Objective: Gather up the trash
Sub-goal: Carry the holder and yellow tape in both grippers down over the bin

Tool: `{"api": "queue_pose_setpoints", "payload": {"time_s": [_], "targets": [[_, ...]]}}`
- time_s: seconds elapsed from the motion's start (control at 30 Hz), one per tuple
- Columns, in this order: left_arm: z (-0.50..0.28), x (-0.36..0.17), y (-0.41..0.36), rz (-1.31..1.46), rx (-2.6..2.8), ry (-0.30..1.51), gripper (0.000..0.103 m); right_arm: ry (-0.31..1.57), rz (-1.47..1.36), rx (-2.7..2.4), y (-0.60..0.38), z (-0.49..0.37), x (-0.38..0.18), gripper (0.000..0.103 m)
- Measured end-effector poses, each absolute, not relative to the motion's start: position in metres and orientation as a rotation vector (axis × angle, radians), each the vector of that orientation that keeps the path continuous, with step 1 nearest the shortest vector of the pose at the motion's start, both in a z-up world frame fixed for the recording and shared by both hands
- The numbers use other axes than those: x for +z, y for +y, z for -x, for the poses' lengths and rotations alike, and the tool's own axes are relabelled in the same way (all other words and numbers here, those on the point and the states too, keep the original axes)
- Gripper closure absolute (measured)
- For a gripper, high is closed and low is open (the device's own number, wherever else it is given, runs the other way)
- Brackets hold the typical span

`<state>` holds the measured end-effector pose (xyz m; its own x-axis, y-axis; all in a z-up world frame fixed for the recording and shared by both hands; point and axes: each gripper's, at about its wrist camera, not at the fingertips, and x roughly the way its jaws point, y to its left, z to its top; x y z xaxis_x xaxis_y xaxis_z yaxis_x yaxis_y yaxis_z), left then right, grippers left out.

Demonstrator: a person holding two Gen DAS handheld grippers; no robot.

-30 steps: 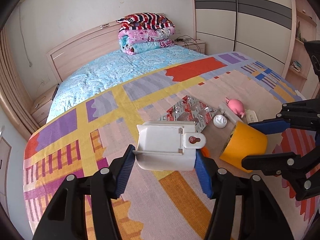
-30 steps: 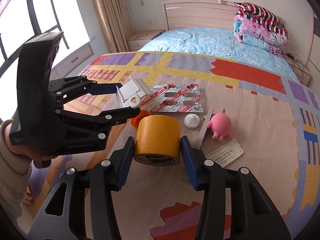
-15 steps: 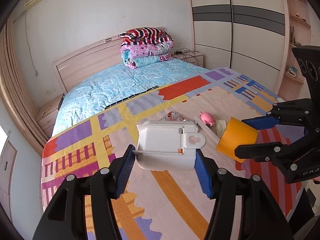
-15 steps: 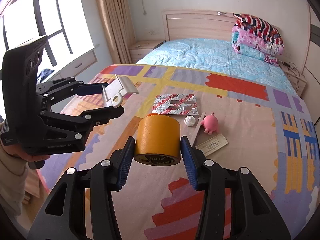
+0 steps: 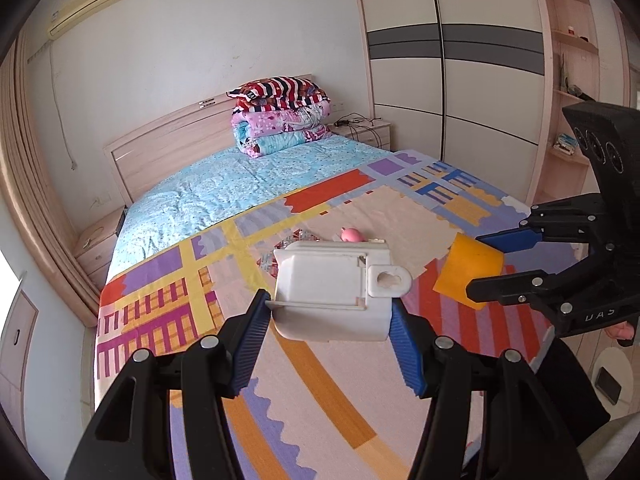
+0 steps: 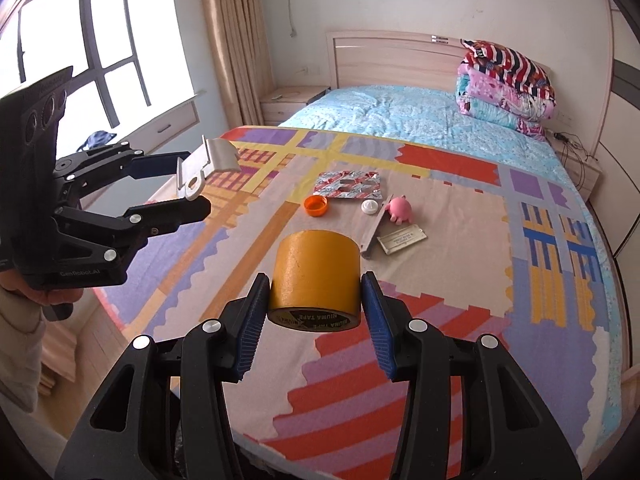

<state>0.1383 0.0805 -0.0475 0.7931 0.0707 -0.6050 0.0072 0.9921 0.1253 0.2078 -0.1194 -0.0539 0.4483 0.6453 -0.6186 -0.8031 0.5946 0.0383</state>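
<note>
Trash is partly gathered: we hold two pieces in the air above the foot of a bed (image 6: 460, 280) with a bright patchwork cover. Our left gripper (image 5: 330, 322) is clamped on a white plastic holder (image 5: 334, 288), its blue pads pressed against both sides. Our right gripper (image 6: 316, 312) is clamped on a roll of yellow tape (image 6: 316, 276), lifted clear of the cover. Neither piece is dropped anywhere yet, and no bin shows plainly in either view, so we judge the carry to be under way. Well apart from both grippers, more items lie on the cover in a loose cluster: an orange cap (image 6: 315, 205), a red and silver foil wrapper (image 6: 347, 185), a small white cap (image 6: 370, 207), a pink pig toy (image 6: 400, 209), a grey strip (image 6: 374, 232) and a printed sachet (image 6: 402, 239). Those are left to collect.
</note>
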Motion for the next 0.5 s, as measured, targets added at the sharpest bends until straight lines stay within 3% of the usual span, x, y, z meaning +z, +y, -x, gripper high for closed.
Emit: {"api": "queue_pose_setpoints", "payload": {"time_s": [0.5], "targets": [[-0.079,-0.059,0.019,-0.124,-0.028,0.661,0.047,0.633,0.303,0.946,-0.179,-0.141,-0.061,0.056]]}}
